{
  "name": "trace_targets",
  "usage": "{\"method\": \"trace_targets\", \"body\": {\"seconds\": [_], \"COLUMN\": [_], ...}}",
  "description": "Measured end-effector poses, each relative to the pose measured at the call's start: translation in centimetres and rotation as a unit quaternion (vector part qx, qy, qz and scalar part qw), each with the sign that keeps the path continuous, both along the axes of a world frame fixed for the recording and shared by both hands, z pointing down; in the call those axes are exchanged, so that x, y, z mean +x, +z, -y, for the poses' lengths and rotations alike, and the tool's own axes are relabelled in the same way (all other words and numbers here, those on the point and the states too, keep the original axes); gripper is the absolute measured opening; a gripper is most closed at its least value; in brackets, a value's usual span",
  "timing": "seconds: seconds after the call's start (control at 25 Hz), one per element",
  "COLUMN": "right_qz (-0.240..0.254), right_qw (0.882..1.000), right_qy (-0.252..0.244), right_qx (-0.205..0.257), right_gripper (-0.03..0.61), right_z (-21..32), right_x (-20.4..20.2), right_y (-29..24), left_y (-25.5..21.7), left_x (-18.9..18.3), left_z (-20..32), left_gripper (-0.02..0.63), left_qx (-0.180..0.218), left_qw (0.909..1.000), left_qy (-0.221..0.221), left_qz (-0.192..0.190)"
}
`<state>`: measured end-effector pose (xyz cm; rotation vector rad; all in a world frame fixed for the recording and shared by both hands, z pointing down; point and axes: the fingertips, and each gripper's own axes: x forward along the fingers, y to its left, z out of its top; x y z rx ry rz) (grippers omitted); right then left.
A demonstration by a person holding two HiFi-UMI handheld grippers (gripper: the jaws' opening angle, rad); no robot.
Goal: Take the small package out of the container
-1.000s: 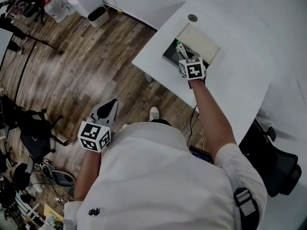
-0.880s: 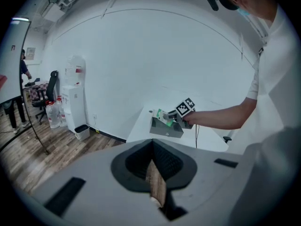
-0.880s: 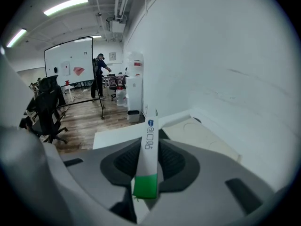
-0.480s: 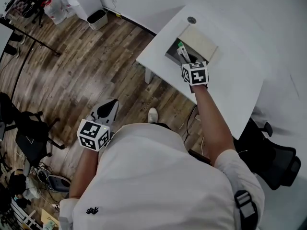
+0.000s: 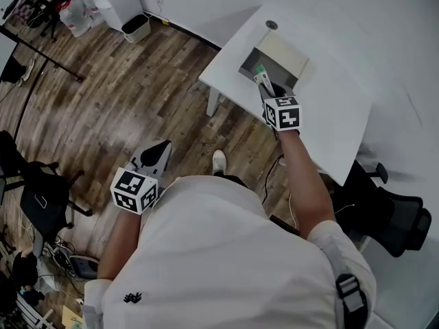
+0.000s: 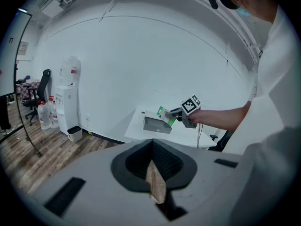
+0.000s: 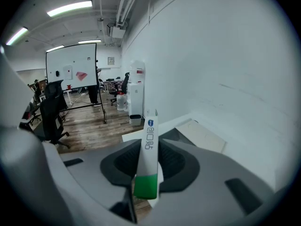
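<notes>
A slim white package with a green end (image 5: 260,72) stands upright between the jaws of my right gripper (image 5: 264,86), which is shut on it just above the grey container (image 5: 248,62) on the white table (image 5: 329,108). In the right gripper view the package (image 7: 148,159) fills the gap in the right gripper (image 7: 148,175), with the container's beige lid (image 7: 202,135) beyond. My left gripper (image 5: 159,149) hangs over the wooden floor, far from the table. Its jaws are shut with nothing in them. In the left gripper view, past the left gripper (image 6: 154,173), the package (image 6: 163,114) is held clear above the container (image 6: 157,125).
The container's lid (image 5: 288,53) lies open behind it, near a round grommet (image 5: 272,25). A black office chair (image 5: 391,218) stands right of the table. A bin (image 5: 135,25) sits by the wall at the back left, and a water dispenser (image 6: 66,107) stands near it.
My right gripper has risen and drawn back toward me with the package, out of the container's dark opening. The left gripper has shifted only a little over the floor.
</notes>
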<state>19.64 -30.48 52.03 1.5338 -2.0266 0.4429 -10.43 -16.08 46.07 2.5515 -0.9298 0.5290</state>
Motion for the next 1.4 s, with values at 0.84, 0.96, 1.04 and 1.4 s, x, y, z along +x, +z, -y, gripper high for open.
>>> {"method": "trace_targets", "body": {"seconds": [0.84,0.96,1.04,1.4], "right_qz": [0.044,0.049,0.054,0.057], "right_qw": [0.999,0.999,0.998,0.998], "right_qy": [-0.010,-0.009,-0.007,-0.007], "right_qx": [0.018,0.017,0.016,0.015], "right_gripper": [0.091,0.091,0.091,0.091], "right_z": [-14.7,-17.0,-18.2,-21.4], "right_x": [-11.0,-12.2,-13.1,-15.5], "right_y": [-3.1,-3.2,-3.3,-3.6], "left_y": [0.8,1.0,1.1,1.7], "left_x": [-6.3,-6.7,-7.0,-7.8], "left_z": [-4.7,-5.6,-6.0,-7.4], "left_gripper": [0.006,0.006,0.006,0.006], "left_qx": [0.007,0.008,0.008,0.004], "left_qw": [0.9997,0.9995,0.9993,0.9987], "left_qy": [0.022,0.030,0.035,0.050], "left_qz": [-0.009,-0.010,-0.011,-0.013]}}
